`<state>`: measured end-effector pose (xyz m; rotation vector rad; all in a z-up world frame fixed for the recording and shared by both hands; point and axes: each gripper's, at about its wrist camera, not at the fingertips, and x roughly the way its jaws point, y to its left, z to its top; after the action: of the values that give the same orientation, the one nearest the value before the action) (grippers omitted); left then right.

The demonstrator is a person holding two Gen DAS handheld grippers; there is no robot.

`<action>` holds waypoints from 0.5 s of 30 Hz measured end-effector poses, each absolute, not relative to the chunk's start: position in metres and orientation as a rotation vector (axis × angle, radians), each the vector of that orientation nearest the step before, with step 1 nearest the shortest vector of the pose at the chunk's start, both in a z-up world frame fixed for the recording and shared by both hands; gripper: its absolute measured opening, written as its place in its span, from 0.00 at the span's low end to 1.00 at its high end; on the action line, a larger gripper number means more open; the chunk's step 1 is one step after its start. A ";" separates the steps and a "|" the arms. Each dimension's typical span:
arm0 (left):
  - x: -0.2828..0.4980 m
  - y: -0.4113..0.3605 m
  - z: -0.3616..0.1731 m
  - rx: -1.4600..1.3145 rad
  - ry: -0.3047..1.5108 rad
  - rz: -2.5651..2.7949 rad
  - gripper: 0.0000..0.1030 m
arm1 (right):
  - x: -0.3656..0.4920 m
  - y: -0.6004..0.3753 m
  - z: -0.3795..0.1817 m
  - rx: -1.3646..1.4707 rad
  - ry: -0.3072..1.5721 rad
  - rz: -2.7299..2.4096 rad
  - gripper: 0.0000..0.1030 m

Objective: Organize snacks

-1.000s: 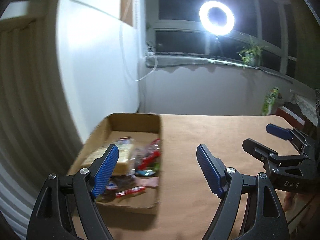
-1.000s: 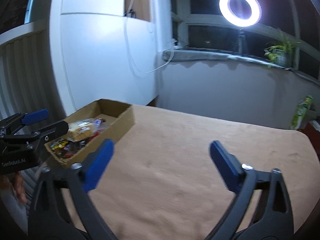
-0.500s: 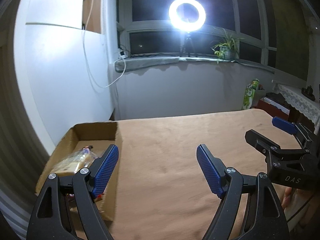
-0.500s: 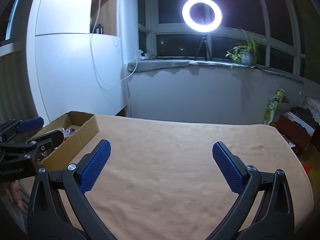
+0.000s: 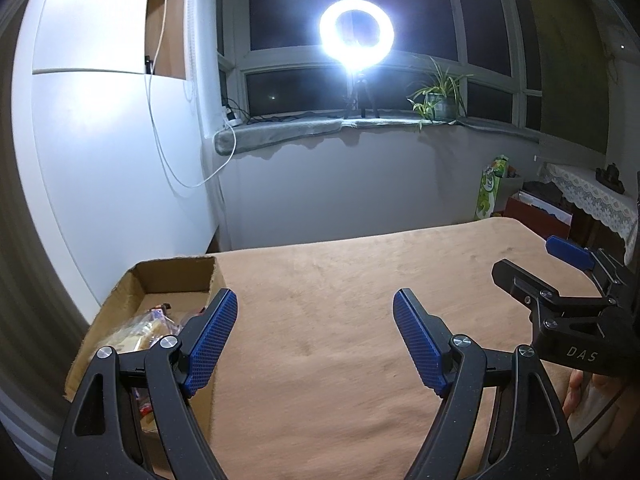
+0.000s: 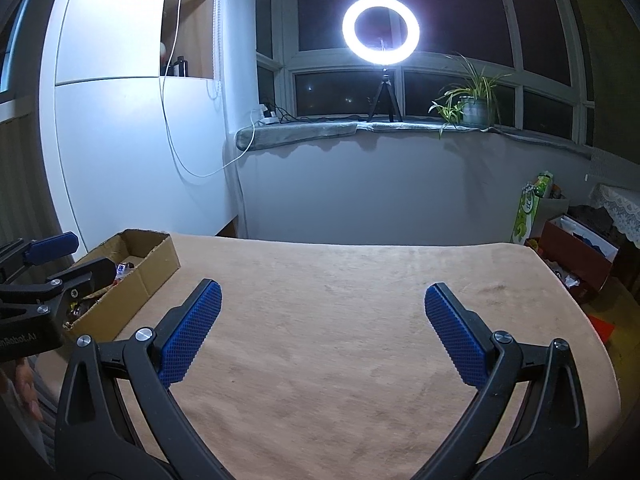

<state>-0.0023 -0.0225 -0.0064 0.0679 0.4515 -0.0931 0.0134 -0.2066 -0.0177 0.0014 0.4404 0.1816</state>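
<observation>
gripper pads [image 6: 191, 332]: blue, dotted texture — black arms
table cover [image 6: 340, 320]: plain tan-brown
cardboard box [image 5: 176, 280]: brown
snacks [image 5: 140, 330]: clear wrap, yellowish and red
ring light [image 6: 381, 31]: white glow
carton [image 6: 530, 210]: green and white — lace cloth [image 5: 596, 196] beside, white

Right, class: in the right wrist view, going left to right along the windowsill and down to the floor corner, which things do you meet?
White power strip with plugs → glowing ring light on a black tripod → green spider plant in a pot → green printed carton
</observation>
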 end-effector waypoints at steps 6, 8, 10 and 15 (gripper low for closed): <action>-0.009 -0.020 -0.003 0.067 0.439 -0.087 0.78 | 0.009 -0.202 -0.014 -0.006 0.433 0.188 1.00; -0.012 -0.018 -0.002 0.064 0.434 -0.084 0.78 | 0.008 -0.199 -0.013 -0.013 0.432 0.189 1.00; -0.015 -0.016 -0.001 0.060 0.430 -0.077 0.78 | 0.005 -0.197 -0.011 -0.016 0.428 0.190 1.00; -0.022 -0.008 0.000 0.049 0.430 -0.058 0.78 | -0.001 -0.189 -0.008 -0.029 0.420 0.200 1.00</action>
<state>-0.0218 -0.0079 -0.0003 0.0492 0.4302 -0.0577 -0.0006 -0.1891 -0.0076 -0.0290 0.4204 0.2000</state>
